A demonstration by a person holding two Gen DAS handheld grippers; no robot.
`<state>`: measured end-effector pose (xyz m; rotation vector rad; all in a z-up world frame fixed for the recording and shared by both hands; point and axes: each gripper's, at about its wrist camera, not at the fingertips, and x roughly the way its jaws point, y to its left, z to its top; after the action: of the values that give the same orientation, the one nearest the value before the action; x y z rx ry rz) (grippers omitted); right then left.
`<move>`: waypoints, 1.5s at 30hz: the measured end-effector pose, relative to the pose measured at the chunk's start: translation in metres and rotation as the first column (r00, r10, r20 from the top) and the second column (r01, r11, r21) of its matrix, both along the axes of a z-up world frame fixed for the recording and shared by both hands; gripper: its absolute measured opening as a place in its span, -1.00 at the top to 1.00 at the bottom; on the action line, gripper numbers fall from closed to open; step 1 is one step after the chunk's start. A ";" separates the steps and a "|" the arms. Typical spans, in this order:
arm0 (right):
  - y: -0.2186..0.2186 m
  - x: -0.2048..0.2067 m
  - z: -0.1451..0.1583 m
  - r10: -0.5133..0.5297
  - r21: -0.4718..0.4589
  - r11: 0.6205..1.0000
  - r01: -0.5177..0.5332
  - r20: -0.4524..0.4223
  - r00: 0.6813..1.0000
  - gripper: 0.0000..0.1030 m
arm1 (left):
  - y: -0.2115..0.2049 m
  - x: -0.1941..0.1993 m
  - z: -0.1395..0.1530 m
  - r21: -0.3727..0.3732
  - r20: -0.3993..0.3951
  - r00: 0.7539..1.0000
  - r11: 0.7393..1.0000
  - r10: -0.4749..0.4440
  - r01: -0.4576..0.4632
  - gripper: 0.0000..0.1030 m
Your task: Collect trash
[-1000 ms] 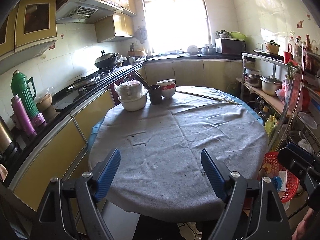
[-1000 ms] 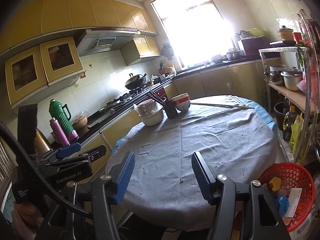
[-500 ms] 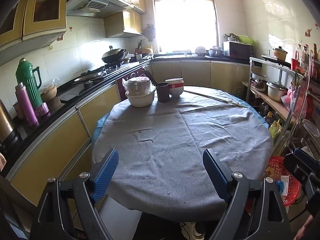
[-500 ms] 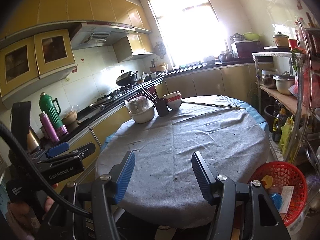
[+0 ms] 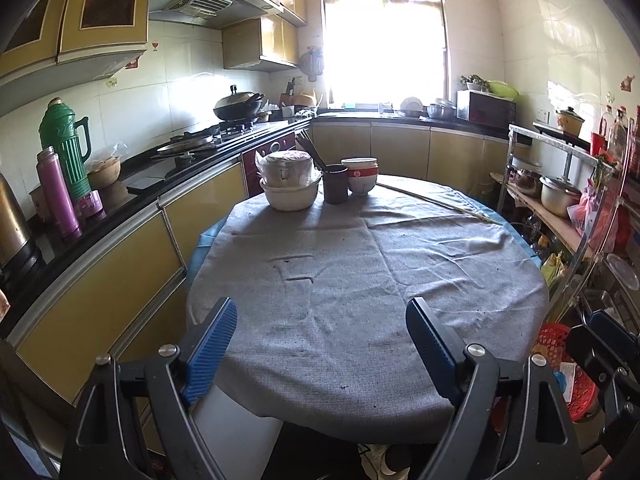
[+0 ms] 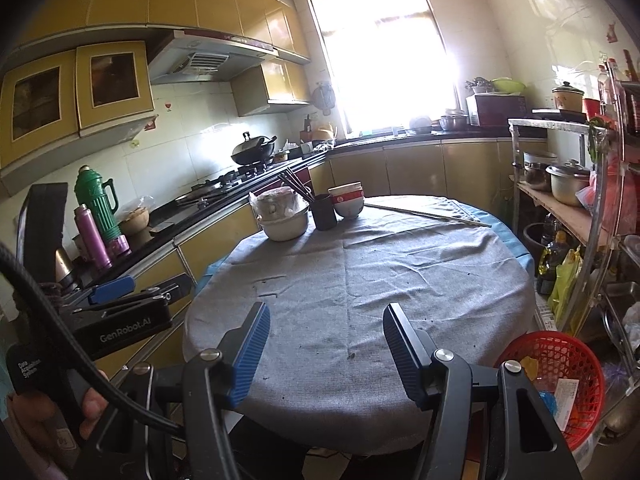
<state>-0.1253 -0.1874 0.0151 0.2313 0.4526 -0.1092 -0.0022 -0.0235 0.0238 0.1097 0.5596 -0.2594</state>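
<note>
Bowls [image 5: 290,184] beyond grey tablecloth [image 5: 360,280]

One round table [image 5: 360,280] under one grey cloth [image 6: 380,280]. Two claws: left [image 5: 322,344], right [image 6: 326,350]. One red basket [image 6: 560,360]. One dark cup [image 5: 335,184]. Two flasks: green [image 5: 66,152], purple [image 5: 56,200]. One wok [image 5: 238,106].

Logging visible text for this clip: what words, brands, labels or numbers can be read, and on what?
"GenRobot.AI": on the left gripper body, right wrist view.
"Data Acquisition System": small label on the same handle; only roughly legible.
White packet in the red basket: print too small to read.
Bottles on the rack: labels unreadable.
</note>
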 end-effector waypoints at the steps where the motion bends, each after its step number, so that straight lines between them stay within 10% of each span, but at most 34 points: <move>1: 0.000 0.000 0.000 -0.002 -0.001 1.000 0.002 0.002 1.000 -0.22 | 0.001 0.000 0.000 -0.005 -0.001 1.000 1.000 0.002 -0.002 -0.68; 45: 0.000 -0.004 0.003 -0.003 0.003 1.000 0.003 0.004 1.000 -0.22 | 0.002 0.000 -0.002 0.004 0.003 1.000 1.000 0.022 -0.022 -0.68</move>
<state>-0.1291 -0.1874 0.0176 0.2346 0.4482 -0.1108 -0.0019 -0.0217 0.0215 0.1075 0.5577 -0.2366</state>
